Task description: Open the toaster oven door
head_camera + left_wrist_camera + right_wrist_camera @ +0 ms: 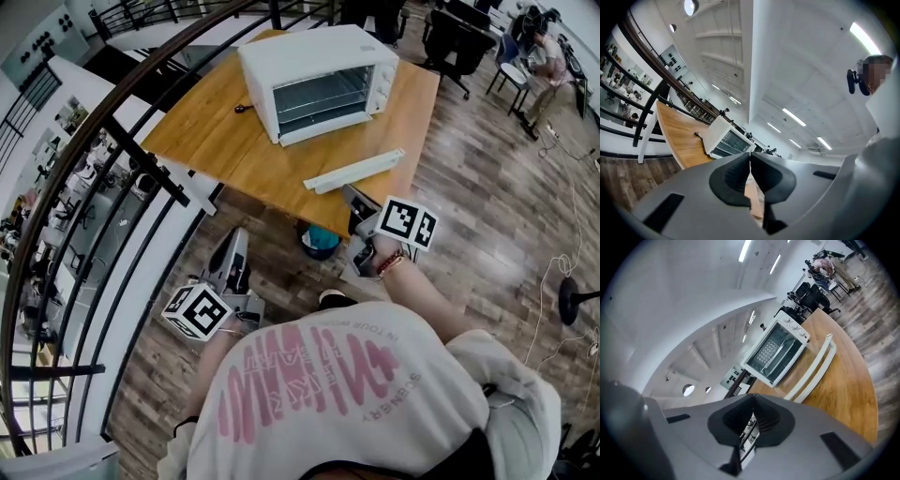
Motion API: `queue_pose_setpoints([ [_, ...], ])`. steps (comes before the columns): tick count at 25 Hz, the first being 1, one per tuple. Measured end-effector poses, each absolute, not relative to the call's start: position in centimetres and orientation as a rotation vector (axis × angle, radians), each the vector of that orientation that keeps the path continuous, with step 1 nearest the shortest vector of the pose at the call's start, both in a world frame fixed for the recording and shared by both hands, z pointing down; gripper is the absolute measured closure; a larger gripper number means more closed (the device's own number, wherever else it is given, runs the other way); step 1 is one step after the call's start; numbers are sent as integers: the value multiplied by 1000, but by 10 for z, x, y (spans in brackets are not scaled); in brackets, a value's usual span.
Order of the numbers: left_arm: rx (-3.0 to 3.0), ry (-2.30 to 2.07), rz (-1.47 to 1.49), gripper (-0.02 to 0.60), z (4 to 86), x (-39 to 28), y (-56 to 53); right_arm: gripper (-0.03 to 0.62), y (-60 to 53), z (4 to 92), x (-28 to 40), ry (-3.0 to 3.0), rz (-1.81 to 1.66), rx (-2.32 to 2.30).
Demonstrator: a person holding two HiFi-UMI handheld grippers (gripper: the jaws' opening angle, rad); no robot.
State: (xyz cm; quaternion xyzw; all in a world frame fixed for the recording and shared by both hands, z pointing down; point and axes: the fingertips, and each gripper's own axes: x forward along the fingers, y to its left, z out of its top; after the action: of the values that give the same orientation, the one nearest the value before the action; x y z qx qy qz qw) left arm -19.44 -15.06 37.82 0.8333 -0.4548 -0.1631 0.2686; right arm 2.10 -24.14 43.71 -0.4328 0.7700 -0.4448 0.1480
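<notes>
- From your head view, the toaster oven sits on the wooden table, towards its far side. Both grippers hang off the table's near edge, apart from the oven.
- Only that view shows your left gripper down by the railing and your right gripper just short of the table edge. A blue bin stands beneath the table.
- Your left gripper view catches the oven from one end. Its own jaws are pressed together with nothing between them.
- Your right gripper view looks straight into the oven, showing the rack inside and the knobs beside the cavity. The jaws meet at the tips and are empty.
- The door is already down, lying out flat in front of the cavity. You can see wood through its pane.
- The oven's mouth faces you. Its long axis, and the door's, run across the table, slanting from lower left to upper right in the head view.
</notes>
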Motion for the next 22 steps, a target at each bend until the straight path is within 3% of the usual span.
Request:
queue_pose_setpoints([
  [9, 2285, -1194, -436, 558, 378, -185, -129, 603, -211, 371, 17, 2125, -1219, -1065],
  [22, 2315, -1213, -439, 558, 373, -137, -121, 597, -186, 328, 41, 2591, -582, -1179],
])
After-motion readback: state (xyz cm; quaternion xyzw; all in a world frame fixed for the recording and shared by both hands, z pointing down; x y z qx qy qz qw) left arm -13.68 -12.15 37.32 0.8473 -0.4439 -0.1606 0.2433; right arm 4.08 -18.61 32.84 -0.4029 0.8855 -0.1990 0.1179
